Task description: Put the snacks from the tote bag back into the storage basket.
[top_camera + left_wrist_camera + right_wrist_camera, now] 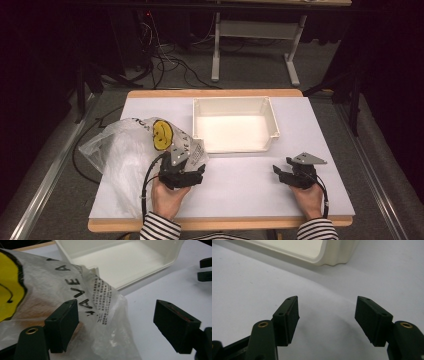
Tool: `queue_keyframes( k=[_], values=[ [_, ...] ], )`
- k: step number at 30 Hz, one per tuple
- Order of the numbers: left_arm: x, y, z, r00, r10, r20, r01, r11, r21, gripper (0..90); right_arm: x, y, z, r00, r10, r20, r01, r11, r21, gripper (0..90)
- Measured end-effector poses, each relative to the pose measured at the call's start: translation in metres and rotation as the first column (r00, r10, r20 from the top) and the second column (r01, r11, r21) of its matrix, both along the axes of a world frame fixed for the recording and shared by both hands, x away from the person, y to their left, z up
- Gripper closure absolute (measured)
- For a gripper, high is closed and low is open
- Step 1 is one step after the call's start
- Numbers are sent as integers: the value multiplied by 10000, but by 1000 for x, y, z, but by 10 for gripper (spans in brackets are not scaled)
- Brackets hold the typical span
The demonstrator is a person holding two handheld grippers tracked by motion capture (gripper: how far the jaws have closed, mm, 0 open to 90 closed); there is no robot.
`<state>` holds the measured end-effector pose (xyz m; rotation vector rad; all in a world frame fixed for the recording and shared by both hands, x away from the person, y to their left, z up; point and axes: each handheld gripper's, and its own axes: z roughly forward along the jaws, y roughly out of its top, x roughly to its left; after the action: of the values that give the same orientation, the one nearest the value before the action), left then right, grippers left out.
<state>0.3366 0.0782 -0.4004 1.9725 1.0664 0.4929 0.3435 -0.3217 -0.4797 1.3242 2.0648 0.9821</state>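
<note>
High view. Worktop (240,185), pale lilac top with wooden edge. White plastic tray (235,124), empty, set at the middle rear, likely as the receiving bin. Translucent plastic bag (127,150), crumpled, lying at the left with its near corner just beside the tray; a yellow smiley print faces up. Left claw (192,172) sits at the bag's near right edge, held low, probably to work the film. Right claw (281,172) rests on bare worktop well apart from the bag, seemingly waiting.

Left gripper view. Left claw (115,325) spread wide, pinching nothing; the bag (75,297) drapes past the left jaw without being pressed. Legible black lettering: "AVE A", part of a longer slogan; a block of small print is too fine to read. Tray (120,260) beyond.

Right gripper view. Right claw (327,315) spread, nothing between the jaws; tray corner (332,255) ahead.
</note>
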Motion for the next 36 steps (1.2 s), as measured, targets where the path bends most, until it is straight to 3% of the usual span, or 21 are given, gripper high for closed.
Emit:
queue_keyframes(
  k=[13,26,36],
  values=[
    [3,32,-11,9972,684,-315,-689,9975,-132,192,0,0,0,10000,-12,-16,12,10000,-15,358],
    [6,53,-31,9901,1207,-710,-1187,9924,312,187,0,0,0,10000,-14,-21,14,10000,-3,358],
    [8,57,-50,9866,1252,-1043,-1187,9907,660,184,1,0,0,10000,-8,-51,8,10000,-8,358]
  ],
)
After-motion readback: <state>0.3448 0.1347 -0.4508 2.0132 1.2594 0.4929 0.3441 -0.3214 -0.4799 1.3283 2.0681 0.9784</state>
